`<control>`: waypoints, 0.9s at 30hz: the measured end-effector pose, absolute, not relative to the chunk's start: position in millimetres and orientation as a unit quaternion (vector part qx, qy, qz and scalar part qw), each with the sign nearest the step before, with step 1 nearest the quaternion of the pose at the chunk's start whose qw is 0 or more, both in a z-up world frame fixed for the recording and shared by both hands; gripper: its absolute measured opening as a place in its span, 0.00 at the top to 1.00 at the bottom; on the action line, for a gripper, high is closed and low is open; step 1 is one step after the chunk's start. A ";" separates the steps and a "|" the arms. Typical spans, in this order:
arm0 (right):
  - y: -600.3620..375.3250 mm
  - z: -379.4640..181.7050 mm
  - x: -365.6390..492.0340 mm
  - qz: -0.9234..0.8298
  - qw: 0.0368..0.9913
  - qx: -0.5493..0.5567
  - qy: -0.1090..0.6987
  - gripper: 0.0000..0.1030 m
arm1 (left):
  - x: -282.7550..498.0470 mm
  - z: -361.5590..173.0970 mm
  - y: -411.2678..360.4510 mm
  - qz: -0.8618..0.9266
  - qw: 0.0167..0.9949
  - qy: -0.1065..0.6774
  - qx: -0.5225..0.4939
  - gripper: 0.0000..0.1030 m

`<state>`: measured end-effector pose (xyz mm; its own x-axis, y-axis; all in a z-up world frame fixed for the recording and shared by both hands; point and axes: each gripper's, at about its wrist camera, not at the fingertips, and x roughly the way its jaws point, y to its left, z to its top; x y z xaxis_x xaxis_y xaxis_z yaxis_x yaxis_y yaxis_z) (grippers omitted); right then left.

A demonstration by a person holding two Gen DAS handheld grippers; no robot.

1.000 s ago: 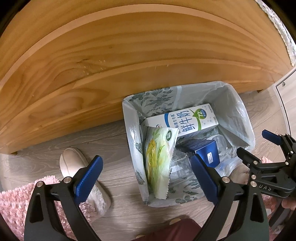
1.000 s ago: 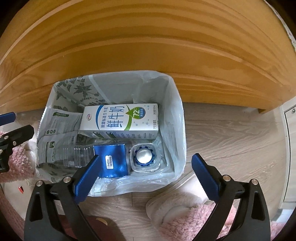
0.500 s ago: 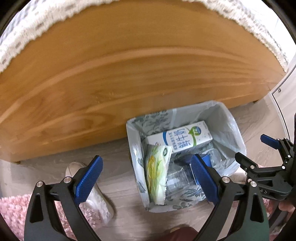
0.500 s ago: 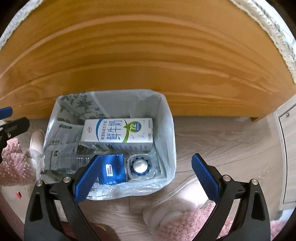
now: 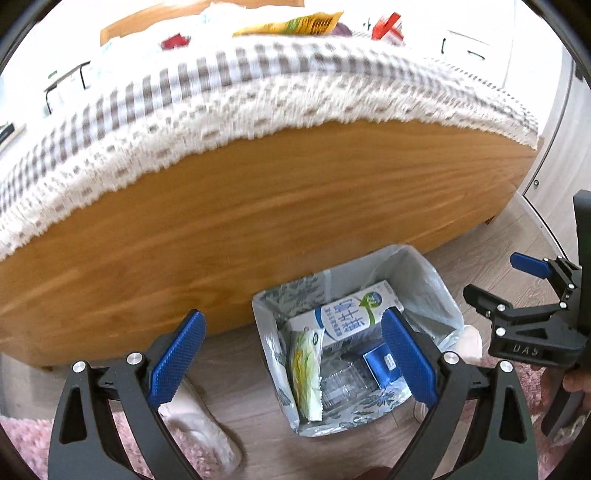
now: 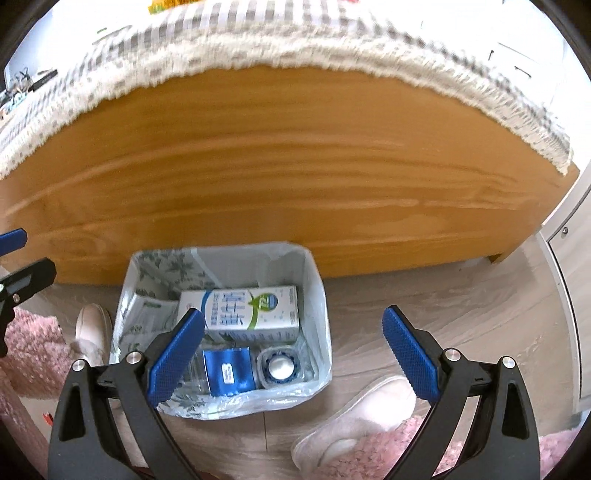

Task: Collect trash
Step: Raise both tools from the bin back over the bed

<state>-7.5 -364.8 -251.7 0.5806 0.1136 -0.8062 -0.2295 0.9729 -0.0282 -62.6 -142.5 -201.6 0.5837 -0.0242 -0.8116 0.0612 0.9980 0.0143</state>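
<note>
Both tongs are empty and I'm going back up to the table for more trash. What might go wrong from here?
Three risks:
1. The lace tablecloth overhangs the edge; open left tongs or right tongs might snag it.
2. The yellow wrapper on the table is blurred, so aim may be poor.
3. The bin already holds a milk carton and bottle; more drops may bounce out.

**Right wrist view: lined bin on floor, gripper empty**

Right gripper point(image 6: 293, 354) stands with jaws wide apart, nothing between them. Below it, a bag-lined trash bin point(image 6: 318, 291) sits against a wooden panel point(image 6: 295, 184). Inside lie a milk carton point(image 6: 255, 310), a blue-labelled clear bottle point(image 6: 229, 373) and what appears to be a round cup lid point(image 6: 277, 367). A pale slipper point(image 6: 354, 417) rests on a pink rug point(image 6: 388, 450).
</note>
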 end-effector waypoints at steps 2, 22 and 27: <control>-366.2 -242.6 -10.0 0.095 0.894 -0.063 0.434 0.10 | -64.7 -194.1 -141.9 -0.025 0.895 0.445 0.022 0.10; -408.7 -126.1 -1.8 0.078 0.957 -0.033 0.277 0.08 | -47.5 -107.3 -114.0 -0.040 0.935 0.351 -0.021 0.07; -415.0 -103.9 10.0 0.079 0.964 -0.038 0.250 0.08 | -33.4 -86.4 -105.0 -0.045 0.944 0.325 -0.023 0.07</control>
<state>10.0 -415.0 -103.9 0.8624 0.1333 -0.4883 -0.1717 0.9845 -0.0345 -33.4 -105.0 -86.4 0.7849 -0.0991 -0.6116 0.0693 0.9950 -0.0722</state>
